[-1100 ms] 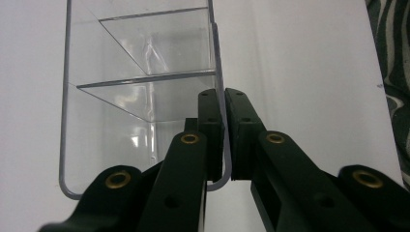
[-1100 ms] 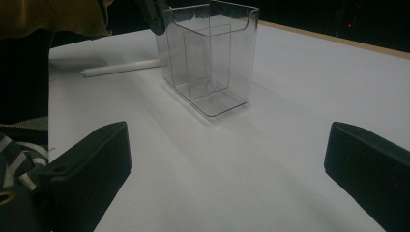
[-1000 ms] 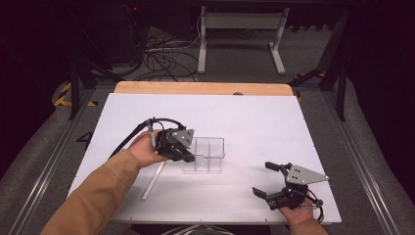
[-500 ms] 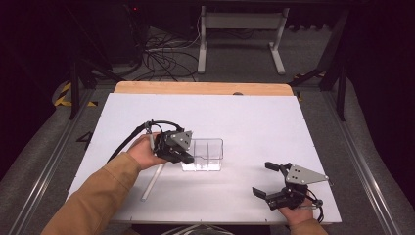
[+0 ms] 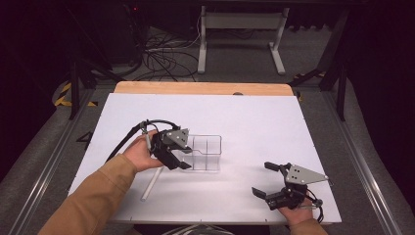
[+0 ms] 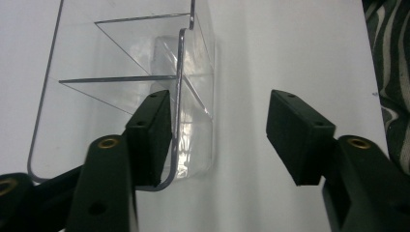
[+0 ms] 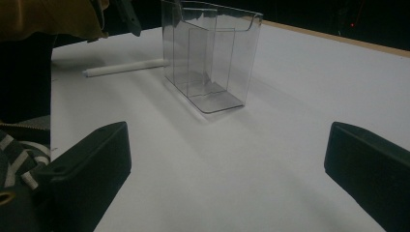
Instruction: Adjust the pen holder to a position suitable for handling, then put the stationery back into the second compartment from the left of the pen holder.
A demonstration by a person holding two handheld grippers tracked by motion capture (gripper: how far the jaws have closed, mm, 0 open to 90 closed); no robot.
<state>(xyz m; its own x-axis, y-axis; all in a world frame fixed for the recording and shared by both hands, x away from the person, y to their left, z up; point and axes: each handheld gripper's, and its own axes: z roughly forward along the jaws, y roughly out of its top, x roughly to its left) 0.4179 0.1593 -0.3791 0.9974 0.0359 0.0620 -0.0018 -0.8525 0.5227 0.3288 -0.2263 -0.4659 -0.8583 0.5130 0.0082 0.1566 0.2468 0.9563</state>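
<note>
Fingers (image 6: 154,135) of our left gripper (image 5: 172,149) have just opened: they stand apart, one inside the clear organizer (image 5: 205,152), by its wall, the other outside, neither pressing it. Organizer stands upright mid-desk (image 5: 254,122). White stick (image 5: 152,182) lies just beside it on the left. Right gripper (image 5: 274,183) sits well apart near the desk's front edge, fingers wide apart, holding nothing.
</note>
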